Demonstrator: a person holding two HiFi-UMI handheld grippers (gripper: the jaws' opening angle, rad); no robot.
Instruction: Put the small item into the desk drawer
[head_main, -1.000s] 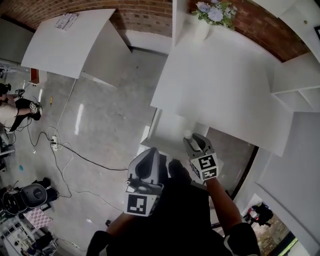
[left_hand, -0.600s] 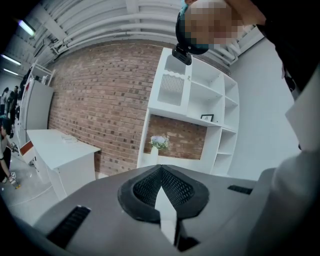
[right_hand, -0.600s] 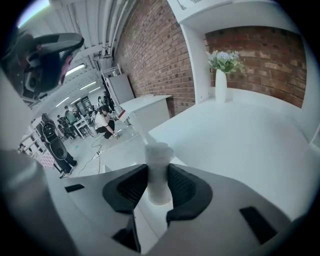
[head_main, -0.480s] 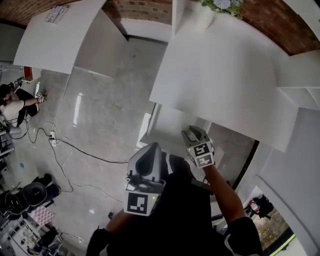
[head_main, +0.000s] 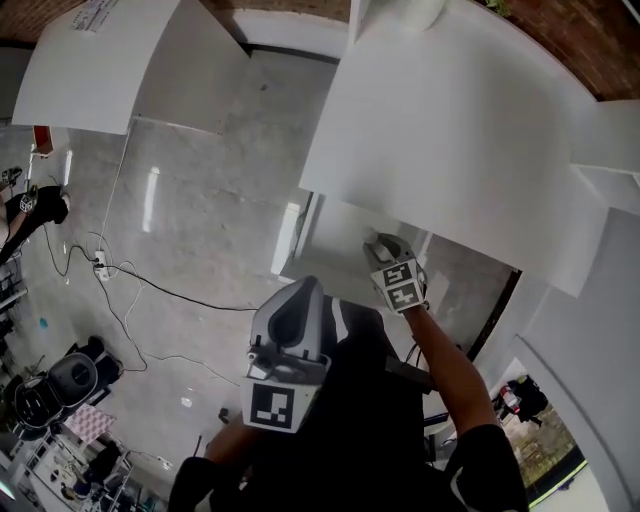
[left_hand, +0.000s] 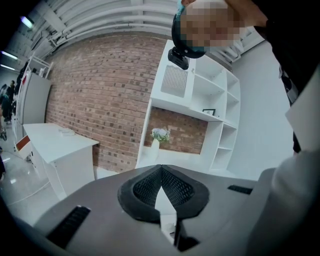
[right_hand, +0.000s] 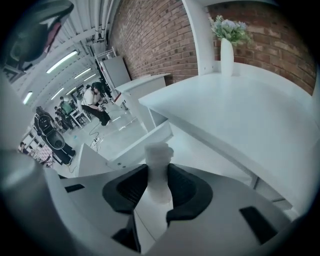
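In the right gripper view, my right gripper (right_hand: 157, 172) is shut on a small white bottle-like item (right_hand: 158, 154) that sticks up between the dark pads. It hangs over the open white drawer (right_hand: 142, 142) under the white desk (right_hand: 240, 105). The head view shows the same right gripper (head_main: 381, 246) at the drawer (head_main: 322, 238), just below the desk's (head_main: 450, 130) front edge. My left gripper (head_main: 298, 298) is held lower, near the person's body. In the left gripper view, the left gripper (left_hand: 160, 169) has its tips touching and holds nothing.
A white vase with flowers (right_hand: 227, 42) stands at the desk's far end against the brick wall. A second white desk (head_main: 90, 60) is at the upper left. Cables (head_main: 130, 285) trail over the grey floor. White shelving (head_main: 610, 170) is on the right.
My right gripper has moved forward with the small item, closer to the open drawer under the desk edge. The left gripper has hardly shifted, and the head view has tipped further down.
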